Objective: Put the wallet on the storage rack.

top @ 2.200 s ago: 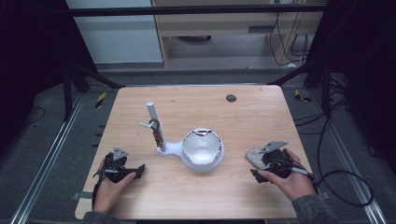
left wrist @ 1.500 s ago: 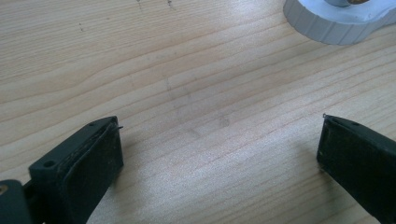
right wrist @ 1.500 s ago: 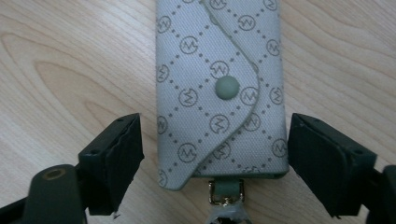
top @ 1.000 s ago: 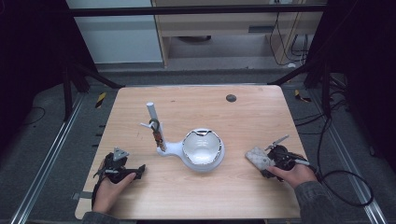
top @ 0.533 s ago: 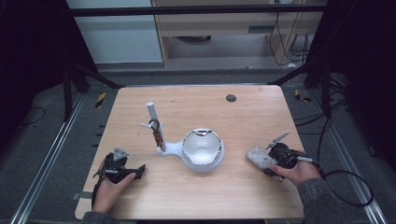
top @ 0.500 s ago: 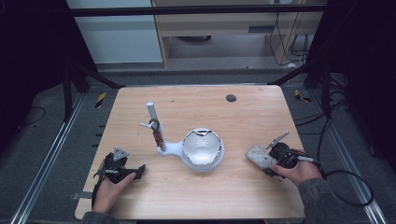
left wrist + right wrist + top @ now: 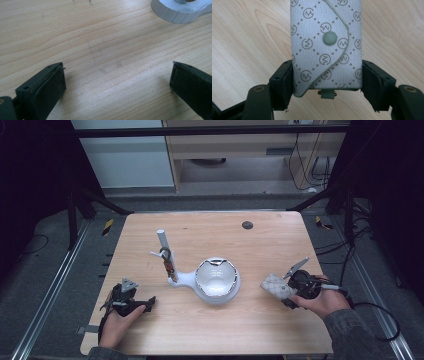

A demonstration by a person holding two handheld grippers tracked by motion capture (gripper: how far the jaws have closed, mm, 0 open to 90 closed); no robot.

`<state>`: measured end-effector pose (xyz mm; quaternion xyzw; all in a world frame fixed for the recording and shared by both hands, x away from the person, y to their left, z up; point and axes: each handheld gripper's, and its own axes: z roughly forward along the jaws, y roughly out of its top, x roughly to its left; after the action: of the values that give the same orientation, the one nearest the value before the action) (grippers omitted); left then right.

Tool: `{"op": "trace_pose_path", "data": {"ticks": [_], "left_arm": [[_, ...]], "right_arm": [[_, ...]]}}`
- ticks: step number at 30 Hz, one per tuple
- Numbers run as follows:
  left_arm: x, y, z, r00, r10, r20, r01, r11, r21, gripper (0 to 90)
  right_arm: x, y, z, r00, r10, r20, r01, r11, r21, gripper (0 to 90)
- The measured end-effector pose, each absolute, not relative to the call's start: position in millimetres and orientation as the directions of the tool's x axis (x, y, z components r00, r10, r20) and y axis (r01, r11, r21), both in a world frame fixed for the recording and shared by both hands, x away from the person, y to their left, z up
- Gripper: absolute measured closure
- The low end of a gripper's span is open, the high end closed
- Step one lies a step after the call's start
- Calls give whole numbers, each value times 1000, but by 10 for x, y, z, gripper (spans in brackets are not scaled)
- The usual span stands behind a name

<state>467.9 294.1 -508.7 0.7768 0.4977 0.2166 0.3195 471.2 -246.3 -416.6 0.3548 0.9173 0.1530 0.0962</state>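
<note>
In the high view my right gripper (image 7: 286, 292) rests on the right side of the wooden table (image 7: 260, 245), shut on a grey patterned pouch (image 7: 275, 286). The right gripper view shows the pouch (image 7: 325, 37) with its snap button, both black jaws of that gripper (image 7: 327, 86) pressed against its sides. My left gripper (image 7: 145, 303) lies near the front left edge, jaws open. In the left gripper view that gripper (image 7: 117, 82) holds nothing, with bare wood between its jaws. A white stand (image 7: 218, 280) with a round dish and an upright post (image 7: 164, 247) sits mid-table.
A small dark item hangs on the post's hook (image 7: 168, 260). A black round spot (image 7: 247, 225) marks the far part of the table. The stand's ribbed base (image 7: 180, 13) shows at the top right of the left gripper view. Cables trail on the floor at the right.
My right hand has turned and shifted slightly right with the pouch, which now points left toward the dish. The left gripper has not moved.
</note>
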Motion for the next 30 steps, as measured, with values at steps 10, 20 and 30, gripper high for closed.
{"op": "trace_pose_path", "data": {"ticks": [10, 20, 30], "left_arm": [[4679, 2940, -5087, 412, 911, 18, 635, -301, 712, 0], [4678, 2940, -5087, 412, 911, 18, 635, -302, 712, 0], [4678, 2938, -5087, 411, 911, 20, 634, -302, 712, 0]], "right_arm": [[4702, -2358, -3912, -753, 651, -96, 583, 727, 363, 323], [4720, -2222, -3722, -780, 611, -134, 539, 765, 351, 323], [4713, -2066, -3582, -807, 566, -167, 497, 805, 324, 324]]}}
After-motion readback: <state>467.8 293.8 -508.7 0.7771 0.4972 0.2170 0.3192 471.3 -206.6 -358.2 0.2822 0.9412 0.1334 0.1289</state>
